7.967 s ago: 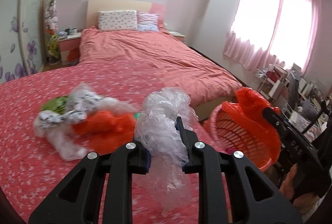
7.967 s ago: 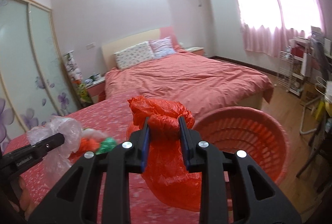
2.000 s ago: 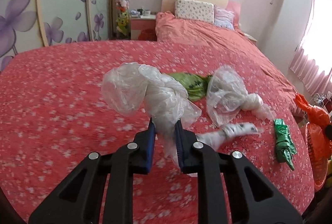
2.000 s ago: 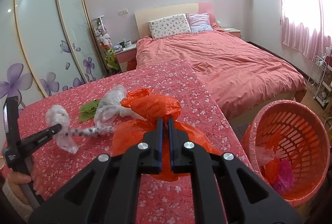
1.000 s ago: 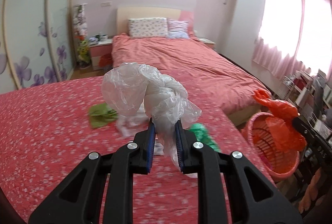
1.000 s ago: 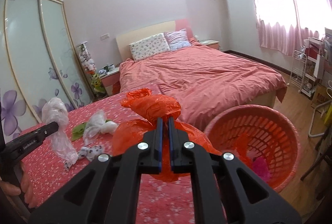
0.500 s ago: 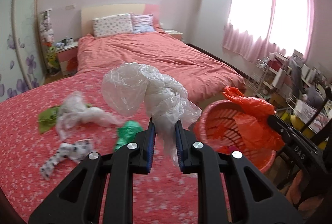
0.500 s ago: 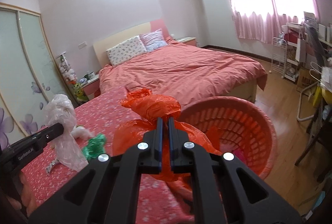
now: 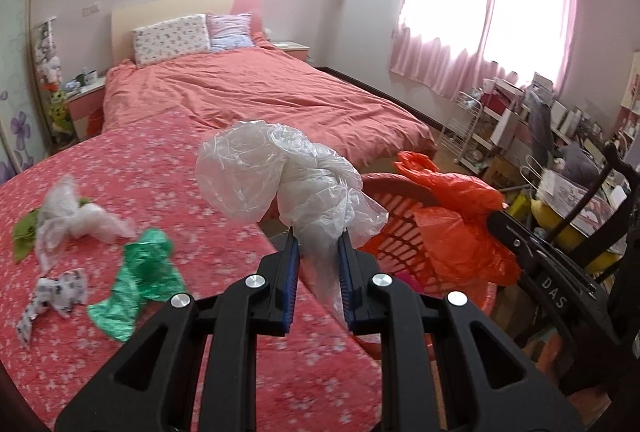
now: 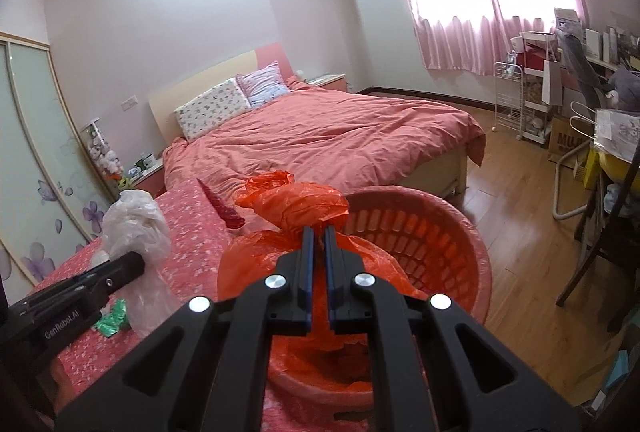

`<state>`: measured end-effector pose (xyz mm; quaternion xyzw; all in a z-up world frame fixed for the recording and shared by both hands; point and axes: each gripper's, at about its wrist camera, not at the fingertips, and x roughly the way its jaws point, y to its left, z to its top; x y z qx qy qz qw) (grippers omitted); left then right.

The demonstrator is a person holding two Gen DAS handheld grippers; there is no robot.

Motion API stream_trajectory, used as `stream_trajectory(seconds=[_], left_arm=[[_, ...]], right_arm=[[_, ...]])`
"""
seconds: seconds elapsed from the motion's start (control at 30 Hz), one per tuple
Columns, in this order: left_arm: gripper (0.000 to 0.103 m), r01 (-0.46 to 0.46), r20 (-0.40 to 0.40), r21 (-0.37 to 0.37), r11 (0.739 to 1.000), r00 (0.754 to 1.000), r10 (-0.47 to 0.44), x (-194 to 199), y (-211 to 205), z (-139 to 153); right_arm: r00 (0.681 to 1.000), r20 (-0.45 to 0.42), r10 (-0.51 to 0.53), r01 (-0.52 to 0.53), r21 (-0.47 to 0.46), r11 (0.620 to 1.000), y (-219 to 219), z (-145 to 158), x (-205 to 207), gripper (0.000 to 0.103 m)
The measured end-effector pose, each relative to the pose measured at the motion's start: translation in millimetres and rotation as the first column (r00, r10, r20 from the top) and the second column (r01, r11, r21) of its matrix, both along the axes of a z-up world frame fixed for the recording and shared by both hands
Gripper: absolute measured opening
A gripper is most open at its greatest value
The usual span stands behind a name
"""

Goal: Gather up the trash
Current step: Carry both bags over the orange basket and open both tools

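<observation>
Counting the loose trash, four pieces are seen at nine o'clock on the floral bedspread (image 9: 168, 160): a green bag (image 9: 140, 282), a clear wad (image 9: 74, 220), a patterned scrap (image 9: 56, 294), a green scrap (image 9: 24, 240); one clear bag (image 9: 280, 176) is clamped in the left tool (image 9: 318, 264); one orange bag (image 10: 296, 206) is pinched by the right tool (image 10: 319, 252) over the single red basket (image 10: 460, 240); the basket is partly hidden by both bags.
</observation>
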<state>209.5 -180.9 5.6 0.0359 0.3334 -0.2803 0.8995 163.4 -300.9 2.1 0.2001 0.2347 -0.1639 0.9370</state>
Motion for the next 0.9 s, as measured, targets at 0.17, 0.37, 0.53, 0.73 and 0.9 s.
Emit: stream_trajectory(seconds=[0.17,0.37,0.53,0.73,0.9], left_arm=[[0.019,0.045,-0.013,0.007,0.999,0.999,-0.045,-1.9,-20.5,-5.4],[0.019,0.075,-0.042,0.016,0.997,0.996,-0.074,0.8,-40.5,-16.2],[0.019,0.092,-0.067,0.017,0.996,0.994,-0.091,4.4,-50.1,-22.9],[0.038,0.076,-0.081,0.029,0.997,0.994,-0.074,8.2,-51.0,-31.0],[0.06,0.036,-0.083,0.036,0.999,0.996,-0.033,12.6,-39.3,-33.4]], right_arm=[[1.0,-0.007,-0.025,0.025,0.013,1.0,-15.8,-8.3,0.2,0.007],[0.999,-0.02,-0.048,0.049,0.029,0.998,-31.5,-17.3,3.3,0.007],[0.998,-0.027,-0.057,0.058,0.049,0.997,-40.3,-24.2,7.5,0.008],[0.998,-0.023,-0.056,0.057,0.068,0.996,-46.5,-28.5,13.2,0.023],[0.997,-0.031,-0.068,0.07,0.063,0.996,-46.1,-32.0,12.6,0.036]])
